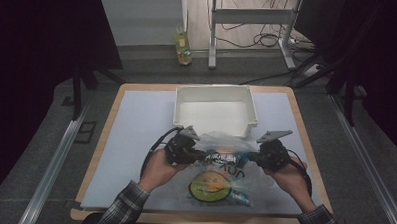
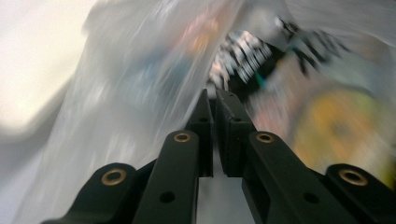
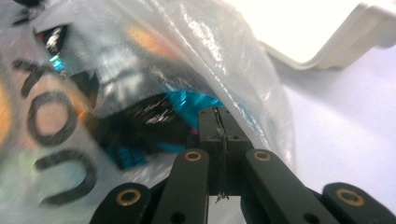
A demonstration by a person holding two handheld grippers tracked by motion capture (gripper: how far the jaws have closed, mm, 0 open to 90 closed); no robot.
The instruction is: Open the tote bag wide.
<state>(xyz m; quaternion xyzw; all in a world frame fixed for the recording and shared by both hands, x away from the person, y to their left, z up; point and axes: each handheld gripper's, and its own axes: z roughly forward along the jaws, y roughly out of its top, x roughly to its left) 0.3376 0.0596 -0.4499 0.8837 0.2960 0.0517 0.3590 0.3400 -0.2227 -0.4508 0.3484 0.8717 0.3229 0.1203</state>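
A clear plastic bag (image 1: 219,185) printed with a yellow smiley face and black letters hangs over the near middle of the table, with blue-wrapped items inside. My left gripper (image 1: 205,156) is shut on the bag's upper left edge, and my right gripper (image 1: 249,156) is shut on its upper right edge. In the left gripper view the jaws (image 2: 215,95) stand almost together against the blurred bag (image 2: 140,93). In the right gripper view the shut jaws (image 3: 218,112) pinch a thin strip of the bag's film (image 3: 154,60).
A white open bin (image 1: 215,90) stands just behind the bag at the back middle of the pale mat (image 1: 135,140); its rim (image 3: 336,51) is at the upper right of the right gripper view. A bottle (image 1: 183,46) stands on the floor beyond the table.
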